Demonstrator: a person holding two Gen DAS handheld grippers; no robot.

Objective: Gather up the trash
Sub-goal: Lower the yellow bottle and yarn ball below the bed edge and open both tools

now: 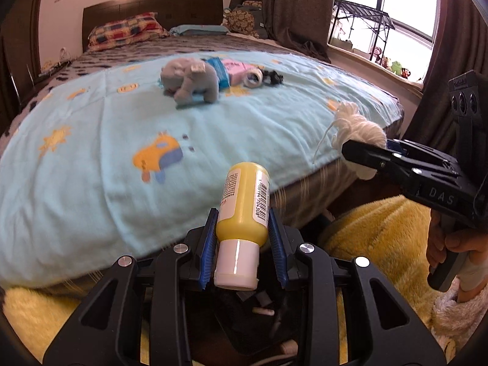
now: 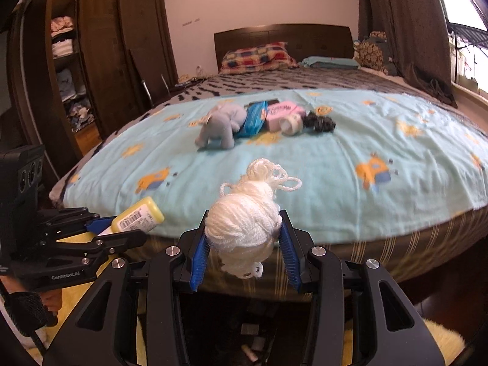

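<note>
My left gripper [image 1: 242,228] is shut on a yellow bottle [image 1: 244,204] with a white cap, held just off the foot edge of the bed. The same bottle [image 2: 138,215] shows at the left of the right wrist view. My right gripper [image 2: 244,231] is shut on a ball of white yarn [image 2: 244,219], loose loops trailing from it. That yarn [image 1: 360,128] and gripper appear at the right of the left wrist view. Mid-bed lie a grey plush elephant [image 1: 190,80], a blue packet [image 1: 219,70], a pink box [image 1: 236,70], a roll of tape [image 1: 253,77] and a black tangle [image 1: 271,76].
A light blue blanket [image 1: 106,152] with cartoon prints covers the bed's foot end. A yellow fluffy rug [image 1: 375,238] lies on the floor below. A dark wardrobe [image 2: 91,61] stands left of the bed. Curtains and a window sill [image 1: 366,58] with toys are to the right.
</note>
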